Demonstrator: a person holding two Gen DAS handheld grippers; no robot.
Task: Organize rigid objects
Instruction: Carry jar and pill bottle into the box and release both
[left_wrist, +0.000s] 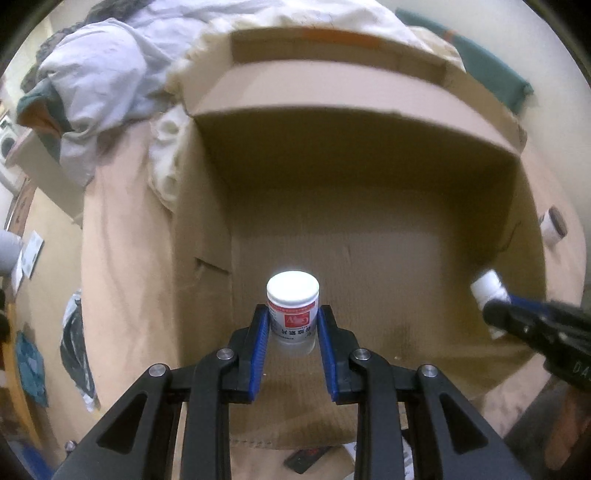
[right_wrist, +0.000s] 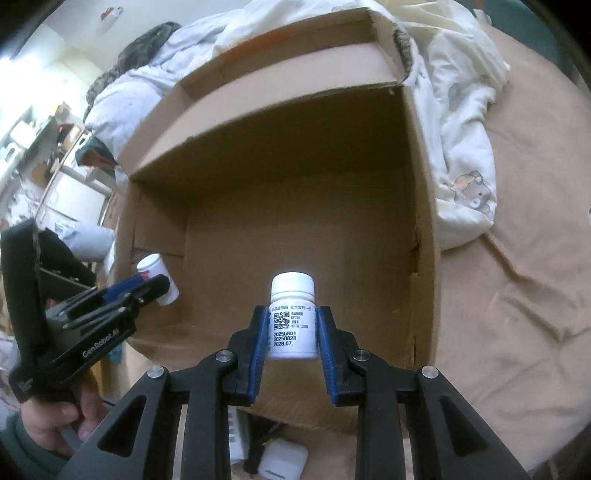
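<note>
Holding both bottles (left_wrist: 293, 314) (right_wrist: 293, 321) upright, caps up.

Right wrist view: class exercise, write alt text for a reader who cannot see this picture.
The right gripper clamps a white pill bottle, printed with a QR code and dates, above an open cardboard box that looks empty. At left, the left gripper holds a second white bottle over the box's edge. Rumpled bedding surrounds the box.
</note>
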